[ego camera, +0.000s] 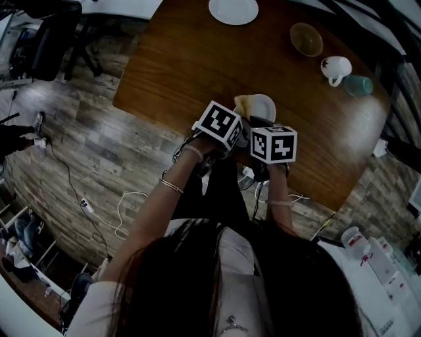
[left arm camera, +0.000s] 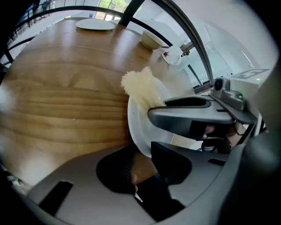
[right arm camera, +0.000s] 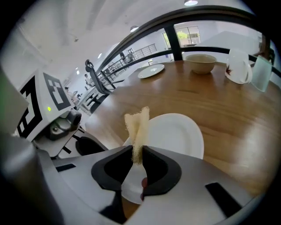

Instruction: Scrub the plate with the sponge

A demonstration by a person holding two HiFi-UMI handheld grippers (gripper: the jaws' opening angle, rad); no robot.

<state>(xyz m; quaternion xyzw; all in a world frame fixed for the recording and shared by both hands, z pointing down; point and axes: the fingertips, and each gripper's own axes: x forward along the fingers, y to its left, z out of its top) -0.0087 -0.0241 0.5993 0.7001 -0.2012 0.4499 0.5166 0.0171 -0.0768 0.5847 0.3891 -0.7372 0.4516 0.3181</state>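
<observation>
While my right hand-held gripper (right arm camera: 137,160) pinches the soft sponge (right arm camera: 138,125) low, left hand-held gripper (left arm camera: 142,156) clamps the white plate (left arm camera: 138,127) by its near rim (stiff, slick, breakable) at the surface (left arm camera: 66,88) edge; hold firm, scrub w/ light pressure.

plate (ego camera: 265,105): near part hidden behind marker cubes (ego camera: 219,124)
far plate (ego camera: 233,10): cut by top picture edge
sponge (right arm camera: 138,125): lower end buried in right gripper (right arm camera: 137,154)

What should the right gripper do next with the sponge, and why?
Probably press the sponge down and sweep it across the plate. The right gripper pinches the sponge over the plate's edge, most of the white face lies bare beyond it, and the left gripper has the rim between its jaws.
</observation>
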